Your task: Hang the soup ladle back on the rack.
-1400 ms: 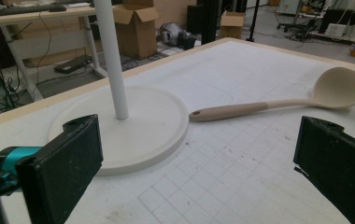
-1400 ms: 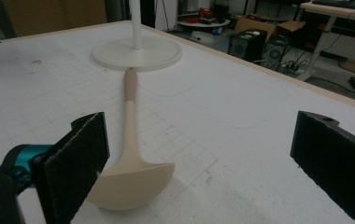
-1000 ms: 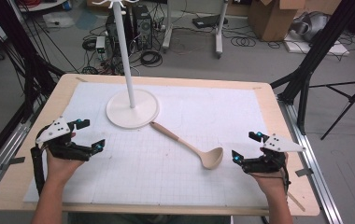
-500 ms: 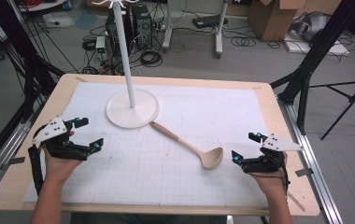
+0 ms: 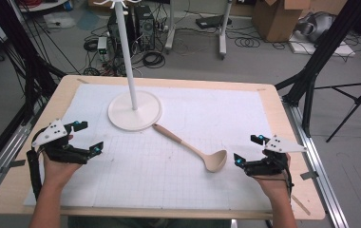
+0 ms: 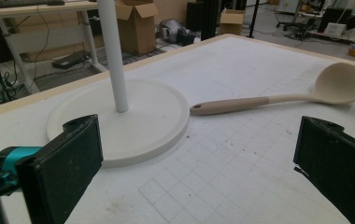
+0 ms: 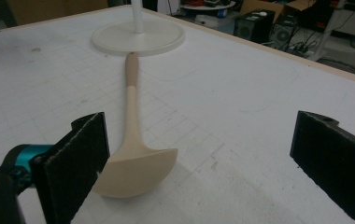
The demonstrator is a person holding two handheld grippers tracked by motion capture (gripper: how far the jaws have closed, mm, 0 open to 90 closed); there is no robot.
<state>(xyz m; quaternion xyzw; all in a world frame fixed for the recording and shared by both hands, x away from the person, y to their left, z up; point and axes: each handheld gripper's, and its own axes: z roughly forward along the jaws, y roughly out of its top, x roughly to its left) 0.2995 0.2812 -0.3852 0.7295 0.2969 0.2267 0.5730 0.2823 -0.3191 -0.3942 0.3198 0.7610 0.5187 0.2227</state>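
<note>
High view, versus a second ago: left tongs (image 5: 84, 136) slightly nearer, right tongs (image 5: 249, 148) unmoved, both spread, ladle (image 5: 193, 148) untouched.

no readable text, labels, brands or numbers showing anywhere, only unnumbered grid lines printed on the white paper mat (image 5: 178, 166) covering the wooden table (image 5: 283, 123)

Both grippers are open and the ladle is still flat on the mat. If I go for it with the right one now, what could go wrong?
1. The ladle lies flat, with its bowl nearest the right gripper. Jaws closing on that rounded bowl could slip off or push it away.
2. The handle's tip sits close to the white stand base. A nudge could drive it against the base.
3. The stand's pole is tall and thin. A swing of the lifted ladle might strike it.
</note>
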